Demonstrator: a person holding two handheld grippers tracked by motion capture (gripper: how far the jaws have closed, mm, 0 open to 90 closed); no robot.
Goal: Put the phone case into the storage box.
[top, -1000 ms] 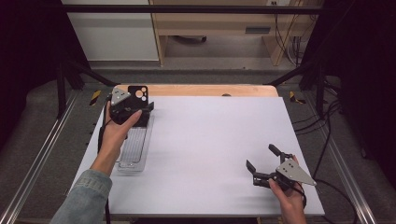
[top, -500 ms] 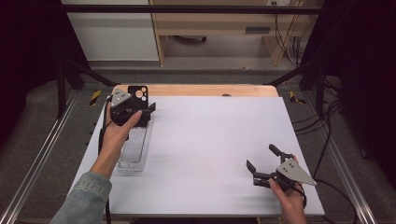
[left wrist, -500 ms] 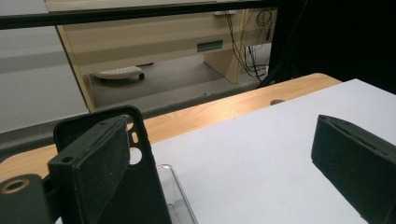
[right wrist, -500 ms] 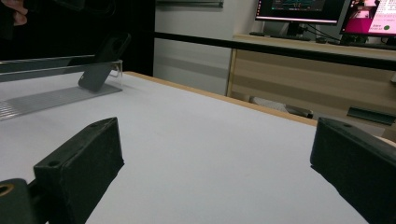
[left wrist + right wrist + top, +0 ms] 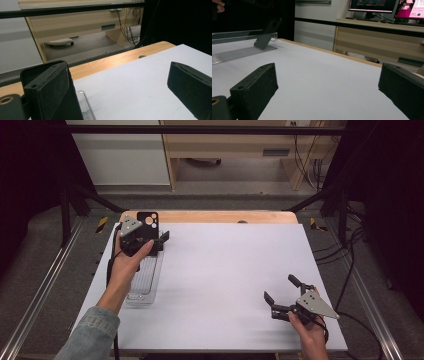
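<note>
Phone case (image 5: 148, 219) leans at the far end of the clear tray (image 5: 145, 282), its long axis running up and away, just beyond the released left gripper (image 5: 162, 240), while the right gripper (image 5: 280, 292), also spread, sits well apart across the desk (image 5: 225, 270).

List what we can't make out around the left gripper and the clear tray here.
- Far end of the clear tray, high view: covered by the left gripper and hand.
- Black phone case, high view: lower part behind the gripper; whether it touches the tray is unclear.
- Tray, left gripper view: cut off by the bottom edge and the jaw.
- Right gripper: open, nothing between its jaws.
</note>
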